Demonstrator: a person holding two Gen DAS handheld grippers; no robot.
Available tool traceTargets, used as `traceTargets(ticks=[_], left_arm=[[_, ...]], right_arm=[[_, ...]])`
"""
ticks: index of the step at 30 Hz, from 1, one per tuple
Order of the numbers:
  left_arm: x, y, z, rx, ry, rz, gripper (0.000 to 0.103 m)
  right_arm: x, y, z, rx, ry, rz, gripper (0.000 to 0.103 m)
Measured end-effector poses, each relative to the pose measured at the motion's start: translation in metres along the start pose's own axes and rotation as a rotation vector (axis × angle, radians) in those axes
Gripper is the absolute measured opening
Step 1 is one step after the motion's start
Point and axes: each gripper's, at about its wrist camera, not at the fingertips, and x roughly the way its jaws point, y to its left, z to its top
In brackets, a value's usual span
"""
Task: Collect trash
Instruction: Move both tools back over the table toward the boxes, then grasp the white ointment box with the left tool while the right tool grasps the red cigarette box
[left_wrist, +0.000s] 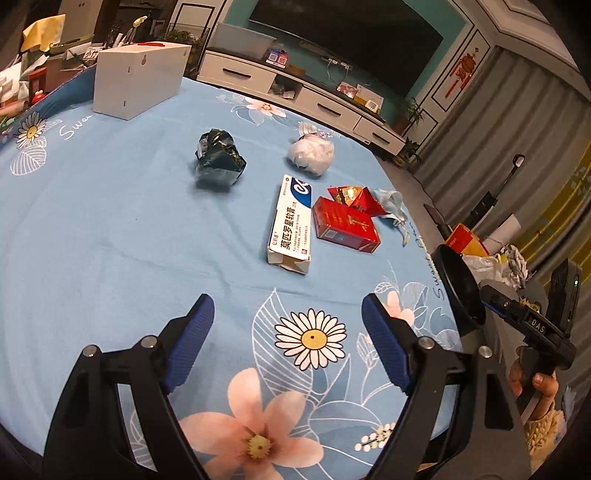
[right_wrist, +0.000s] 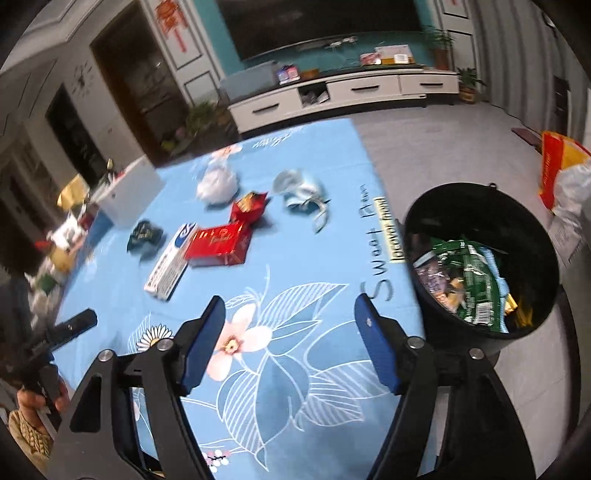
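Nearest the lens: left gripper (left_wrist: 286, 325) low centre of the left view, jaws wide apart, nothing between them, hanging above the flowered blue cloth (left_wrist: 110, 240) on the worktop. Right gripper (right_wrist: 290, 325) same story in the right view: jaws spread, empty, touching nothing.

Trash on the cloth, left to right in the left view:
- dark green crumpled wrapper (left_wrist: 219, 160), mid frame
- white ointment box (left_wrist: 291, 225), centre, one end flap torn open
- white crumpled bag (left_wrist: 312, 151), above the box
- red cigarette pack (left_wrist: 345, 229), just beside the box
- red-gold wrapper (left_wrist: 354, 199), touching the pack's far edge
- pale blue face mask (left_wrist: 393, 206), right of that, near the worktop edge

White carton (left_wrist: 138, 79) upper left; probably not trash, can't be sure.

Black bin (right_wrist: 480, 258) sits right of frame in the right view, off the worktop edge, already holding green packets and other wrappers.

Progress, my read: partly done. Some trash binned, six pieces left on the cloth, none gripped yet.
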Motion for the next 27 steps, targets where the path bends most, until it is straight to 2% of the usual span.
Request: traceTargets(ticks=[2,5,8,14,21,22,24,25,26,27], left_arm=[[0.005,0.000,0.001,0.005,0.006,0.000,0.084],[0.015,-0.001,0.002,0.024,0.016,0.014,0.084],[0.028,-0.006,0.007,0.062,0.019,0.050,0.084],[0.066,-0.020,0.022,0.155,0.033,0.099,0.084],[0.104,-0.026,0.038,0.208,0.071,0.129,0.084],[0.108,-0.027,0.040,0.218,0.075,0.139,0.082],[0.114,-0.028,0.041,0.238,0.080,0.161,0.068],[0.116,-0.028,0.041,0.250,0.084,0.164,0.053],[0.118,-0.028,0.041,0.257,0.087,0.161,0.044],[0.117,-0.028,0.040,0.266,0.080,0.164,0.043]], right_arm=[[0.009,0.007,-0.001,-0.016,0.026,0.002,0.073],[0.021,0.015,-0.001,-0.030,0.055,0.002,0.079],[0.033,0.025,0.002,-0.044,0.078,0.011,0.083],[0.058,0.046,0.012,-0.073,0.100,0.028,0.083],[0.083,0.058,0.020,-0.095,0.121,0.031,0.083],[0.086,0.060,0.020,-0.096,0.122,0.029,0.083],[0.094,0.062,0.023,-0.098,0.127,0.025,0.083],[0.097,0.063,0.024,-0.099,0.129,0.023,0.083],[0.101,0.064,0.025,-0.100,0.130,0.021,0.083],[0.105,0.066,0.027,-0.102,0.130,0.020,0.083]])
